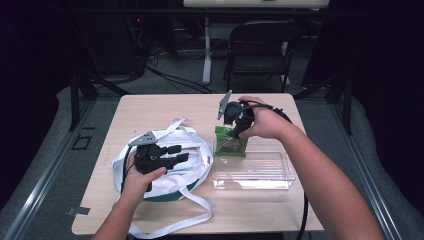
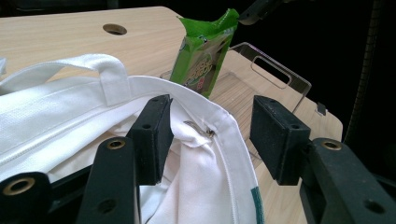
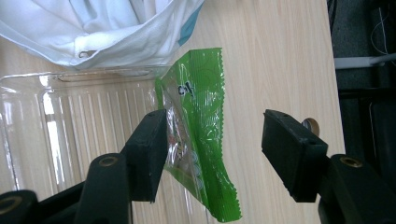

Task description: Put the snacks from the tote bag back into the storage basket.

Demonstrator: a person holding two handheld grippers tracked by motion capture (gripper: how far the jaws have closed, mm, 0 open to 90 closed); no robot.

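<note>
A white tote bag (image 1: 197, 165) with green trim lies at the table's left. My left gripper (image 1: 180, 153) hovers over its mouth, open. In the left gripper view the bag's rim (image 2: 224, 135) runs between the wide jaws of this gripper (image 2: 212, 121), and one pad rests inside against the fabric. A green snack packet (image 1: 231, 145) stands upright at the far edge of a clear plastic tray (image 1: 252, 186). My right gripper (image 1: 235, 132) is over the packet's top, open. In the right gripper view the packet (image 3: 198, 93) lies beside one jaw of that gripper (image 3: 217, 126), and the other jaw stands well apart.
The bag's long straps (image 1: 200, 207) trail toward the table's front edge. The tray (image 2: 280, 77) sits right of the bag, near the table's right side. A cable hole (image 2: 114, 29) marks the tabletop beyond the bag. A folding chair (image 1: 260, 50) stands behind the table.
</note>
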